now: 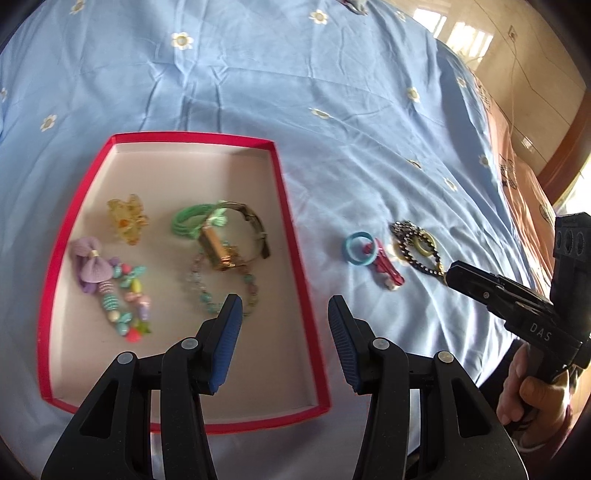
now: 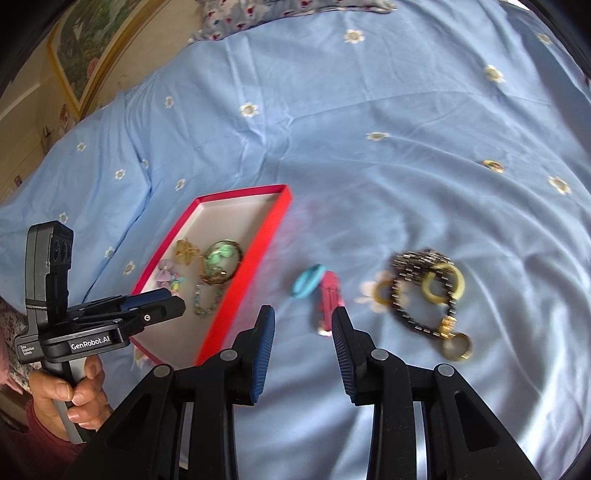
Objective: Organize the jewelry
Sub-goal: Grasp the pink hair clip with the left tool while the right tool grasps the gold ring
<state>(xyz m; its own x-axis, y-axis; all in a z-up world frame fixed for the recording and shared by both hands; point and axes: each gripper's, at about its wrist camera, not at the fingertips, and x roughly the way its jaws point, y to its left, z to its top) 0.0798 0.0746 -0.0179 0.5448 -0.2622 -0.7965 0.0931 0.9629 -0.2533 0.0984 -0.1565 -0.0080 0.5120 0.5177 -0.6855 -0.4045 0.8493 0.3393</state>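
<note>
A red box [image 1: 291, 206] with a white floor holds a yellow hair claw [image 1: 127, 218], a purple bow [image 1: 90, 267], bead bracelets, a green cord and a watch. My left gripper [image 1: 284, 314] hangs open and empty over the box's right rim. On the blue sheet to the right lie a blue ring [image 2: 306, 282], a pink hair clip [image 2: 328, 295] and a dark chain with yellow rings [image 2: 424, 291]. My right gripper [image 2: 303, 315] hovers just short of the clip. Its jaws are opening, with nothing gripped.
The blue flowered bedsheet [image 1: 295, 92] is wrinkled around the jewelry. A patterned pillow [image 2: 295, 7] lies at the far end and a framed picture [image 2: 92, 48] leans at the left. The bed's right edge [image 1: 517, 177] drops to the floor. A person's hand [image 2: 74, 398] holds each gripper.
</note>
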